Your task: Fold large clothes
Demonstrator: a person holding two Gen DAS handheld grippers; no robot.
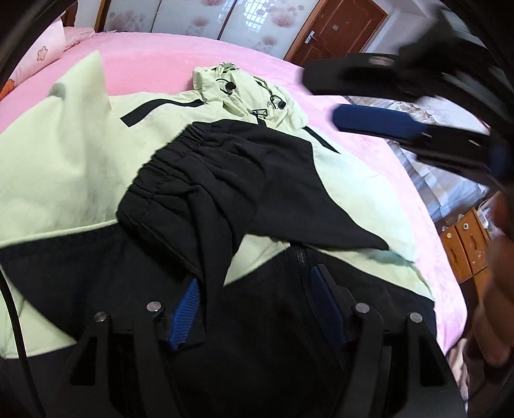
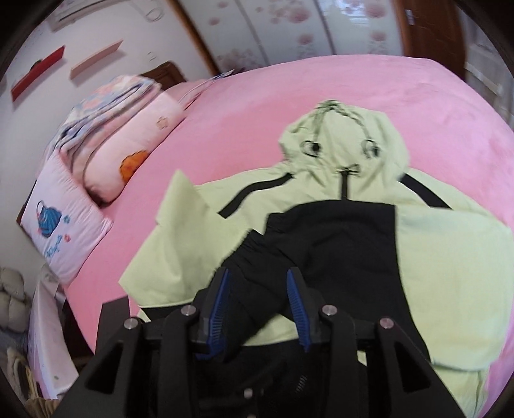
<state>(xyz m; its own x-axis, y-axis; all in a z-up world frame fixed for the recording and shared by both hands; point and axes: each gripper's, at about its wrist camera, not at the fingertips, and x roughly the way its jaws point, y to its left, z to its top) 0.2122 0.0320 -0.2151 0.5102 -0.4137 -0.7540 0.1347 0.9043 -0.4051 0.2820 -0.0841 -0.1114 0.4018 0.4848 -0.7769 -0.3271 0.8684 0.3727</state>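
Observation:
A pale green and black hooded jacket (image 1: 57, 167) lies spread on the pink bed (image 1: 154, 61), hood towards the far side; it also shows in the right wrist view (image 2: 449, 257). Both black sleeves (image 1: 225, 180) are folded across its chest. My left gripper (image 1: 257, 289) is open over the black hem, with a sleeve end hanging by its left finger. My right gripper (image 2: 260, 289) is open just above the folded sleeve (image 2: 321, 241). It also shows in the left wrist view (image 1: 324, 96), open and blurred, at the upper right above the bed.
Pink pillows (image 2: 128, 141) and a folded quilt (image 2: 106, 103) lie at the bed's left end. Floral wardrobe doors (image 1: 199, 16) and a brown door (image 1: 340, 29) stand behind. A wooden cabinet (image 1: 465, 244) is at the right of the bed.

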